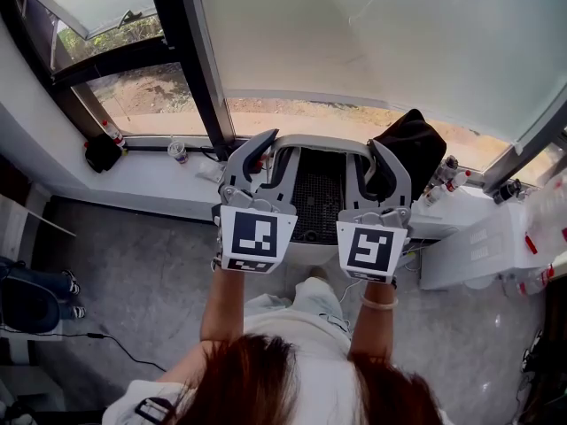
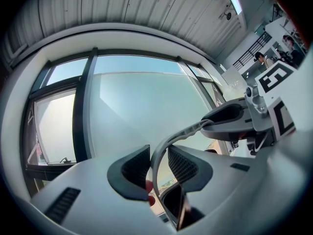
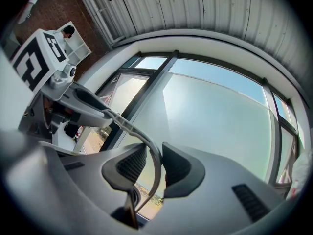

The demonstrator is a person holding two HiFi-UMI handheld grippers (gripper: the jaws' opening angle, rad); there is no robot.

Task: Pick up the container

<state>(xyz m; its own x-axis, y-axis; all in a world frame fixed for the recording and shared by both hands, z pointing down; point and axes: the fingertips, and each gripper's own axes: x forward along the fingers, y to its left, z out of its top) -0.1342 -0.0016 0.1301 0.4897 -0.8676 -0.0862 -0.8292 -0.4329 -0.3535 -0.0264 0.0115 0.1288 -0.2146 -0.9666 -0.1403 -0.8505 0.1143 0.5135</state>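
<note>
Container: the container [image 1: 319,197] sits straight ahead of both tools and between them, in front of the window sill [image 1: 159,180]. No view shows whether anything supports it from below.
Long axis: its rim [image 1: 323,141] runs side to side, from one tool across to the other.
Left tool: the left tool [image 1: 270,153] is narrow, its ribbed dark pads pinched on the rim [image 2: 164,148] at the container's left end.
Right tool: the right tool [image 1: 372,162] is also narrow, clamped on the rim [image 3: 155,160] at the right end.
Nearer hand: neither, since the hold looks symmetrical.
Materials: the rim is a thin, pale grey, ribbed plastic band that bows in a curve. The walls are dark perforated mesh, and the container probably weighs little.
Coming move: both tools likely need to rise together and stay level, or the slender rim may twist.
Surroundings: a black bag [image 1: 412,149] lies just beyond the right tool, and the grey floor [image 1: 142,273] is below.
</note>
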